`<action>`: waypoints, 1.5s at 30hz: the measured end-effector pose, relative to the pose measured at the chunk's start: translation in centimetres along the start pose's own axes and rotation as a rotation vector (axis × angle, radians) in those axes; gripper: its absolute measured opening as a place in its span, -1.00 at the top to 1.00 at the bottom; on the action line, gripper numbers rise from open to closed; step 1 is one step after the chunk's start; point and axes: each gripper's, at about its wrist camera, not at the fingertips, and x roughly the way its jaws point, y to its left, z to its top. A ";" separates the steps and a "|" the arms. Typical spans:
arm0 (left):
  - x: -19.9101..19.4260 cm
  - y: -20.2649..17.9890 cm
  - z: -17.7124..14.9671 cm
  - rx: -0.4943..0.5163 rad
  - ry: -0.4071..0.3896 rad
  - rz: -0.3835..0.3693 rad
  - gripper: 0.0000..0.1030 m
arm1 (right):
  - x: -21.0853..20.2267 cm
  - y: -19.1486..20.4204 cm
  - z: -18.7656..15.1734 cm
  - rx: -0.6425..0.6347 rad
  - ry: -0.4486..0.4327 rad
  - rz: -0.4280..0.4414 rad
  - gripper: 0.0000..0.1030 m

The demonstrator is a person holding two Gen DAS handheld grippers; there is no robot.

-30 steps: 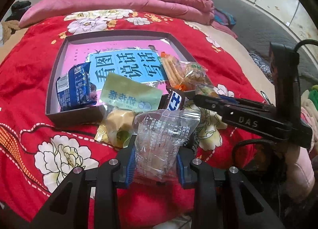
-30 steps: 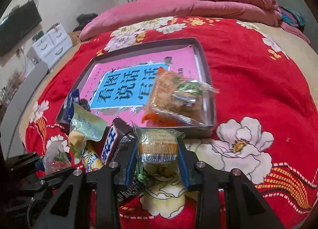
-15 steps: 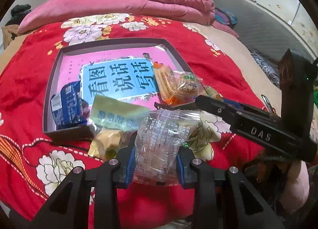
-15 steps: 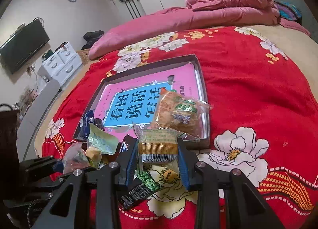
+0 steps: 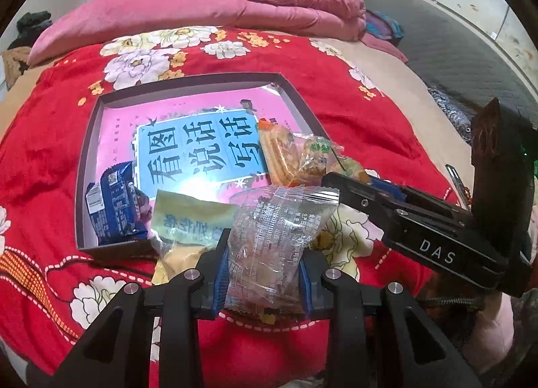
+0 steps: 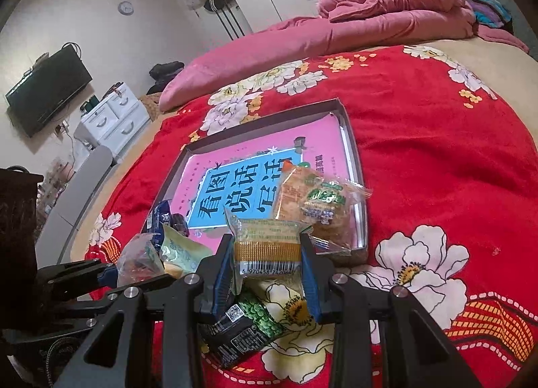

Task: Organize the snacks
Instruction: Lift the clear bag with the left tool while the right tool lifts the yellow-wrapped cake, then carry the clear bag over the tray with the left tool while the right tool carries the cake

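A shallow dark tray (image 5: pixel 88 139) (image 6: pixel 355 152) with a pink and blue booklet in it lies on the red flowered bed. My left gripper (image 5: pixel 264 270) is shut on a clear-wrapped snack (image 5: pixel 275 230), held above the tray's near edge. My right gripper (image 6: pixel 267 275) is shut on a small yellow snack packet (image 6: pixel 265 243) with a barcode, above the tray's near right corner. In the tray lie a blue packet (image 5: pixel 112 203) at the near left and clear cracker packets (image 5: pixel 292 156) (image 6: pixel 319 206) at the near right. A pale green packet (image 5: pixel 188 223) leans on the tray's near edge.
A dark green and black packet (image 6: pixel 242 327) lies on the bedspread below my right gripper. A pink quilt (image 5: pixel 235 1) is piled at the bed's far side. A TV (image 6: pixel 47 92) and white drawers (image 6: pixel 111 119) stand at the left wall.
Both grippers have risen and pulled back from the bed with their packets; the tray and snacks look smaller and farther. The black chocolate bar is now hidden in the left view.
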 end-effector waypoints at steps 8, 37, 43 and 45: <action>0.0 0.3 1.1 -0.012 -0.015 -0.003 0.33 | 0.0 0.3 0.8 -0.005 -0.025 0.010 0.27; 1.8 2.7 6.0 -0.070 -0.055 0.077 0.33 | 1.0 2.2 4.2 -0.094 -0.102 0.011 0.28; 2.1 3.1 7.0 -0.072 -0.067 0.092 0.33 | 1.3 1.9 4.6 -0.095 -0.110 0.006 0.28; 2.2 3.2 7.2 -0.071 -0.066 0.094 0.33 | 1.4 1.7 4.7 -0.085 -0.110 0.003 0.28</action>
